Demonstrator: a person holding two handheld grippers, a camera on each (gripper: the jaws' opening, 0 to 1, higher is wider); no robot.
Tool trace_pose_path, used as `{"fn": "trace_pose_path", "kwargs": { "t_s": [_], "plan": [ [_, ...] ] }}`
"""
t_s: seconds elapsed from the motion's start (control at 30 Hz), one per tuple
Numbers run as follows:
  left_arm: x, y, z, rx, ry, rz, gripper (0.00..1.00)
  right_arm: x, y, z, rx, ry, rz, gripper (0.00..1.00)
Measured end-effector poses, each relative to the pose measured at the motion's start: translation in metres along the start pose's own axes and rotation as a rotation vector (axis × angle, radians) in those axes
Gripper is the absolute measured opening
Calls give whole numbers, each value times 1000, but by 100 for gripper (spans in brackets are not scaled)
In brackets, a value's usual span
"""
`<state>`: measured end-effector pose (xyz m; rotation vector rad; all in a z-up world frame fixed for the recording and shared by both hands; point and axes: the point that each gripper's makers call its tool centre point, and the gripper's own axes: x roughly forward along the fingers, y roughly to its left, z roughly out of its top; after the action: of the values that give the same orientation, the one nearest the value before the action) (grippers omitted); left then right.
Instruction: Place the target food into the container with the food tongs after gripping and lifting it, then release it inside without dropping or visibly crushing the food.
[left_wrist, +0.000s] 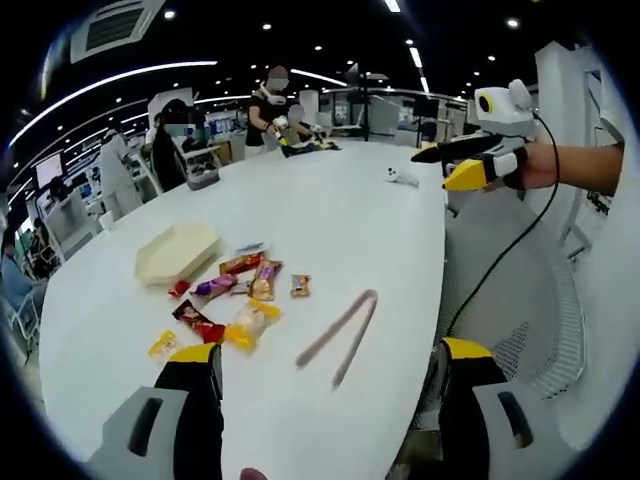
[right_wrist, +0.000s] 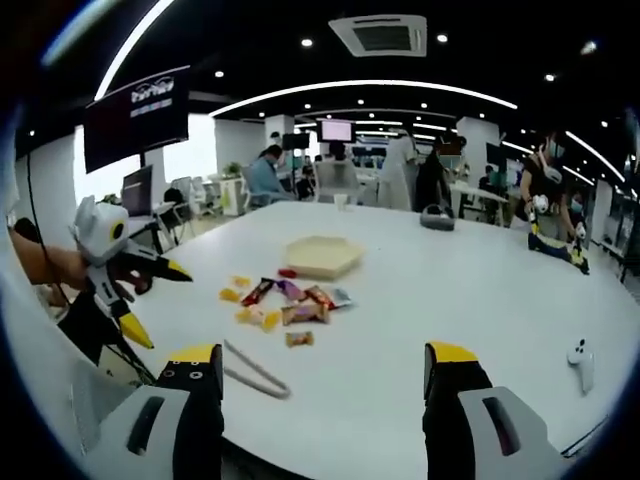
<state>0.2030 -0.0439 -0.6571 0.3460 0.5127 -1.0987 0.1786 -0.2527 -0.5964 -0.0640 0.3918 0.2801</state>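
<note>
Both grippers' jaws gape empty; tongs (left_wrist: 340, 335) beside wrapped snacks (left_wrist: 235, 295), labels unreadable

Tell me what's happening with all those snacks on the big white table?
A person holds a gripper in each hand over the table. Both the left gripper and the right gripper are open and holding nothing. The food tongs lie on the table, untouched. Wrapped snacks sit in a loose pile beside the pale container, which looks empty. No snack has gone in yet.
</note>
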Motion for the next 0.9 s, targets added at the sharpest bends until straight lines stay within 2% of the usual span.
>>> {"fn": "trace_pose_path", "kwargs": {
  "t_s": [0.1,0.17,0.23,0.3,0.43,0.53,0.6,0.77,0.83,0.87,0.9],
  "plan": [
    [-3,0,-7,-23,10,-10,88,0,4,-1,18,12,-19,83],
    [-6,-2,-2,-30,-17,-17,87,-1,8,2,17,14,-17,83],
    [-6,-2,0,-19,-20,-21,87,5,9,4,6,10,-8,83],
    [-2,0,-4,-7,-9,-18,87,9,10,3,-24,42,3,83],
    [0,-2,-9,-4,21,-22,86,10,6,11,-56,20,7,84],
    [6,-6,-10,-11,40,-35,86,10,1,5,-43,36,7,84],
    [10,-6,-10,1,51,-26,86,8,1,2,-84,44,21,84],
    [18,-8,8,-86,68,18,85,6,-6,-7,-109,55,89,84],
    [21,-7,19,-114,24,32,85,7,-9,-6,-119,31,106,84],
    [22,-7,19,-116,28,32,85,7,-10,-7,-117,31,108,84],
    [25,-8,14,-113,65,38,84,7,-12,-8,-108,20,120,84]
  ]
}}
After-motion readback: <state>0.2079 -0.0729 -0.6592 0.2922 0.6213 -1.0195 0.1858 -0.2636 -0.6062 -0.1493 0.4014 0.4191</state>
